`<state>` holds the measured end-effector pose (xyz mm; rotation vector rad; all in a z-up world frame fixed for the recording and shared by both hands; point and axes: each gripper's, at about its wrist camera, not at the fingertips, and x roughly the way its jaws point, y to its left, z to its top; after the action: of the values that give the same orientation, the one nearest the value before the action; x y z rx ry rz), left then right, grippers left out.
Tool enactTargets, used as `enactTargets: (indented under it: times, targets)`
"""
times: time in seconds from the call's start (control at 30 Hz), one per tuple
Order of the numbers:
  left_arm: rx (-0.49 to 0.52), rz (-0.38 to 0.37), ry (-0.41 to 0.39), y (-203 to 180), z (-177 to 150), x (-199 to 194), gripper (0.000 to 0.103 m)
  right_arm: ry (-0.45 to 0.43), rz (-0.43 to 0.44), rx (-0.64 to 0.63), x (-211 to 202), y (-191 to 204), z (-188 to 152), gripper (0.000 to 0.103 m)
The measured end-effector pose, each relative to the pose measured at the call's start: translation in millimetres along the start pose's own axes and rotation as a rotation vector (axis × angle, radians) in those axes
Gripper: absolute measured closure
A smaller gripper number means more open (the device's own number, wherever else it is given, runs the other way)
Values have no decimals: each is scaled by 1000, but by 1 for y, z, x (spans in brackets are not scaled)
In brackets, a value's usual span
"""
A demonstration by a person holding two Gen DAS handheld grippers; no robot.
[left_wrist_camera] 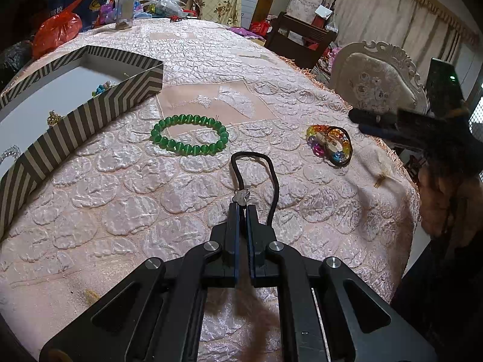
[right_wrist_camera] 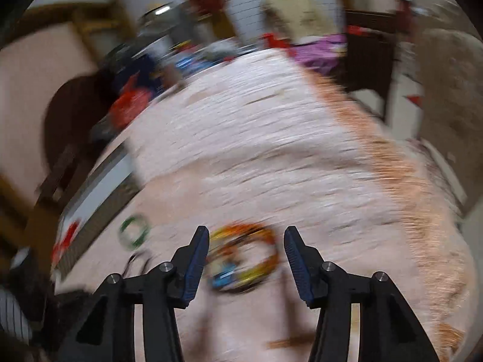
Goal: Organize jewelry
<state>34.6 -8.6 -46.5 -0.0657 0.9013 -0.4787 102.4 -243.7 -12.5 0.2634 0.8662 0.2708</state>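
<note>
In the left wrist view my left gripper [left_wrist_camera: 241,203] is shut on a black cord bracelet [left_wrist_camera: 273,178], pinching it at its small silver charm [left_wrist_camera: 241,196]; the loop lies forward on the pink tablecloth. A green bead bracelet [left_wrist_camera: 190,134] lies beyond it, and a rainbow bead bracelet [left_wrist_camera: 329,144] lies to the right. My right gripper [left_wrist_camera: 359,122] hovers just right of the rainbow one. The right wrist view is blurred. There my right gripper [right_wrist_camera: 246,232] is open, with the rainbow bracelet [right_wrist_camera: 244,256] on the cloth between its fingers, untouched. The green bracelet [right_wrist_camera: 134,230] shows to the left.
A striped box [left_wrist_camera: 90,114] stands at the left with a gold piece [left_wrist_camera: 54,118] and coloured beads [left_wrist_camera: 102,88] inside. A red bag [left_wrist_camera: 57,30] and a jar [left_wrist_camera: 125,7] sit at the far edge. An ornate chair [left_wrist_camera: 377,81] stands past the table's fringed right edge.
</note>
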Motion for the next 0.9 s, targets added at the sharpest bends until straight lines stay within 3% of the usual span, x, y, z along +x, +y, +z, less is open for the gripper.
enactTargets:
  times: [0.07,0.13,0.27,0.37,0.47,0.67,0.9]
  targets:
    - [-1,-1,0,0,0,0,98,22,-66,-139,11,24,-6,54]
    - [-4,-4,1,0,0,0,98,47,-103,-200,23,34,-11,55]
    - [-4,-4,0,1,0,-1,98,83,-129,-218,38,29,-14,55]
    - [-5,-5,1,0,0,-1,98,69,-102,-197,38,22,-11,55]
    - [-6,-5,0,1,-1,-1,98,58,-61,-164,33,16,-12,65]
    - [-5,-5,0,1,-1,-1,98,26,-47,-179,26,26,-15,66]
    - [-3,-3,2,1,0,-1,98,-72,1,-168,-12,39,-12,66]
